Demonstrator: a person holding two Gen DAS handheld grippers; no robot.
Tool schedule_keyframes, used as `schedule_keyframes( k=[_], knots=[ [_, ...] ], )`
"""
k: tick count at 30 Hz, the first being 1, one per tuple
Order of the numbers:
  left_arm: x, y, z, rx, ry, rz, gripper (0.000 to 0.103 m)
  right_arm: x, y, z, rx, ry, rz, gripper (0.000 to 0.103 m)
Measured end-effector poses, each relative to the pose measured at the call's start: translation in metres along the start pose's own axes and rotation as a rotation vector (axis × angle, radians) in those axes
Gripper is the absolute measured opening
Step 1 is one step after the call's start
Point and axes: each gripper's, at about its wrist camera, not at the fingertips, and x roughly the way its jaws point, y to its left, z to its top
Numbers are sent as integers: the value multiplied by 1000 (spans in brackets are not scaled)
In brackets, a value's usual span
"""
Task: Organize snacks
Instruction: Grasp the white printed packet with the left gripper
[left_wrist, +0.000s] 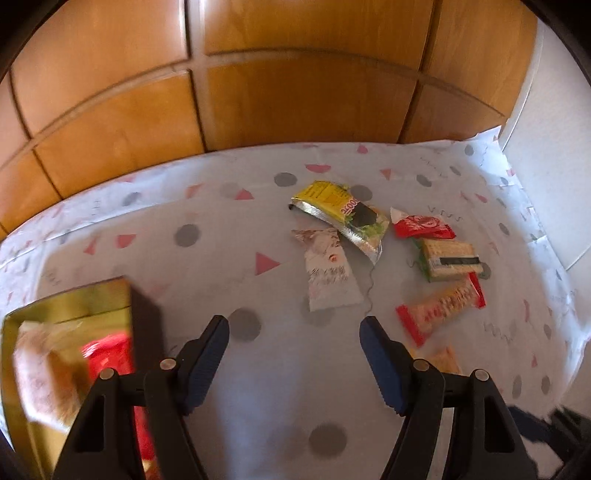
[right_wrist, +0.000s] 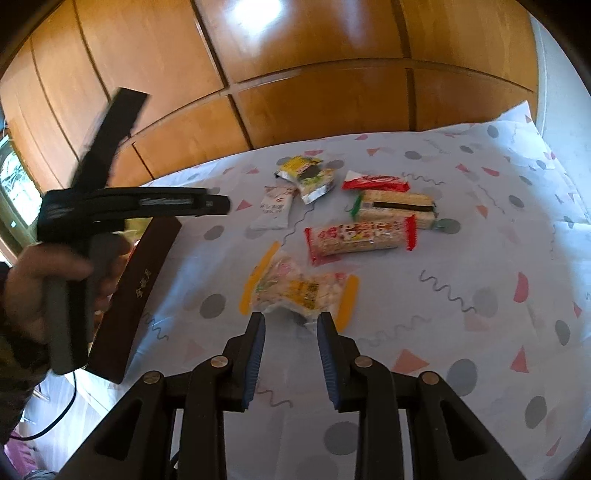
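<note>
Okay, left wrist view: my left gripper (left_wrist: 293, 326) gapes wide, nothing between the jaws, over the spotted cloth (left_wrist: 221, 280); gold box (left_wrist: 70, 306) near left, white packet (left_wrist: 330, 275) just ahead. Right wrist view: my right gripper (right_wrist: 291, 325) stands narrow, pads clear of the yellow-edged snack bag (right_wrist: 299, 288) just beyond.

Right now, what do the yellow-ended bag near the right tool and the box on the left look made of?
Bag: thin clear plastic film, glossy and crinkled, contents showing through. Box: gold mirror-like inside, probably metal or foil-lined card; its outside wall is dark brown and smooth.
</note>
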Motion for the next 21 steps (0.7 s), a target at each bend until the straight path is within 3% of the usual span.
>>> schedule_keyframes(
  k=[6, 15, 16, 17, 18, 21],
  knots=[
    [45, -12, 21, 18, 63, 4, 76, 1, -23, 5, 58, 11, 2, 30],
    [82, -18, 46, 23, 79, 10, 77, 3, -46, 11, 124, 13, 21, 30],
    [87, -19, 47, 31, 82, 14, 75, 4, -47, 10, 125, 13, 21, 30],
    [92, -20, 48, 38, 91, 13, 55, 4, -48, 10, 126, 13, 21, 30],
    [97, -19, 47, 39, 109, -3, 42, 5, -48, 11, 126, 11, 20, 30],
    [93, -14, 39, 33, 75, -5, 34, 4, -50, 11, 125, -1, 14, 30]
  ],
)
